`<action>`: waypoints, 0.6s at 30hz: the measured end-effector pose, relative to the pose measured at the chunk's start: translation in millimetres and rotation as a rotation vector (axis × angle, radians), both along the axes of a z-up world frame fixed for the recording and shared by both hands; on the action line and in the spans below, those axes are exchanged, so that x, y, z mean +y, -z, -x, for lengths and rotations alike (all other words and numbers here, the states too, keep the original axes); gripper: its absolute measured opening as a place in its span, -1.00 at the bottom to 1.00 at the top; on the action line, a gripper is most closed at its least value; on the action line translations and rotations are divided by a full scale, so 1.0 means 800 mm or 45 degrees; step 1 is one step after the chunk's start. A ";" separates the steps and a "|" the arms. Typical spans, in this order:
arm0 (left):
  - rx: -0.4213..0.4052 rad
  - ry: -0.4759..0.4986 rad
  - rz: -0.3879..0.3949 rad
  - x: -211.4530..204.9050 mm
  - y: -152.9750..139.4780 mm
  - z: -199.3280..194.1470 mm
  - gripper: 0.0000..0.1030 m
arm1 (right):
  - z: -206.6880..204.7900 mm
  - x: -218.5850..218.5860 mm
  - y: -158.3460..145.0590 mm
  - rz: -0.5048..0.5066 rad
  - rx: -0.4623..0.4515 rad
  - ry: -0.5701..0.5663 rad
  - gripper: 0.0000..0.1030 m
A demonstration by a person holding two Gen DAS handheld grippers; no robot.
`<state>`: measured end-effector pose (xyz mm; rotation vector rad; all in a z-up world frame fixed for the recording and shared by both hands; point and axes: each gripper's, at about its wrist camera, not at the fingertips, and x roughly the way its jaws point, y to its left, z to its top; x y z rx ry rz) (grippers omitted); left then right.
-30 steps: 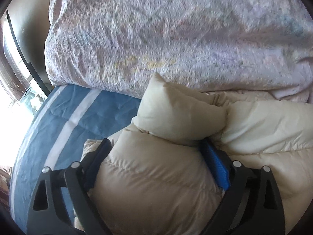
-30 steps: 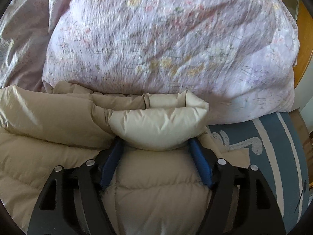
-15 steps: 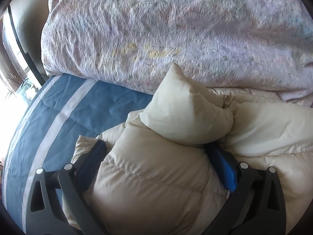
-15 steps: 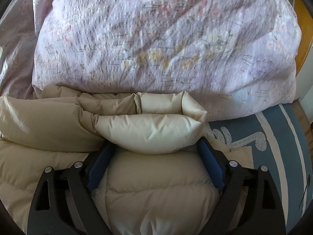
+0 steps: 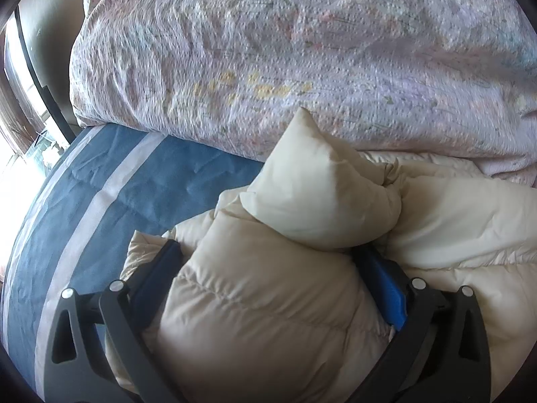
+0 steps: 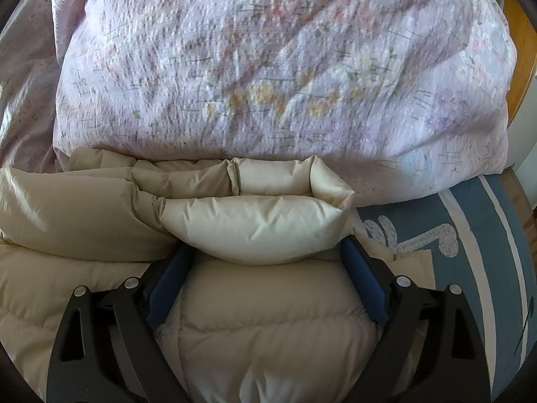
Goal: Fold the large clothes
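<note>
- Left wrist view: the left gripper [image 5: 268,268] points down onto a cream puffy jacket [image 5: 453,221] that lies on a bed. Its jaws stand wide, one blue pad at 8 o'clock and one at 4 o'clock, and have just been opening. A quilted roll of the jacket bulges up between the pads; whether the pads still press on it cannot be told.
- A pointed fold of the jacket sticks up just past the jaws, toward 12 o'clock.
- The blue bedsheet [image 5: 110,201] with pale stripes shows bare at 9 o'clock.
- A bulky floral duvet [image 5: 302,50] fills the frame from 10 to 2 o'clock, and the jacket's far edge touches it.
- Right wrist view: the right gripper [image 6: 265,265] also straddles the jacket [image 6: 77,211], with its jaws spread wide after opening in the last moment. Padded fabric sits between the blue pads, which lie against its sides, not squeezing it.
- A folded cuff-like roll lies crosswise just beyond the pads.
- The duvet [image 6: 285,67] rises at 12 o'clock; the bedsheet [image 6: 470,235] shows at 3 o'clock.
</note>
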<state>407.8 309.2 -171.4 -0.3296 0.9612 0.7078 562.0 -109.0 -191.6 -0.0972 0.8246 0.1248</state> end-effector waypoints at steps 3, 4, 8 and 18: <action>0.000 0.000 0.002 0.001 0.001 0.000 0.97 | -0.001 0.001 0.000 0.000 0.000 -0.001 0.77; 0.001 0.000 0.001 0.000 0.000 0.000 0.97 | -0.001 0.001 0.001 -0.001 0.001 0.000 0.77; 0.002 -0.002 0.002 0.001 0.000 -0.001 0.97 | -0.001 0.001 0.001 -0.001 0.001 -0.001 0.78; 0.006 -0.004 0.003 0.001 0.000 0.000 0.97 | -0.002 0.001 0.001 -0.003 0.002 0.003 0.79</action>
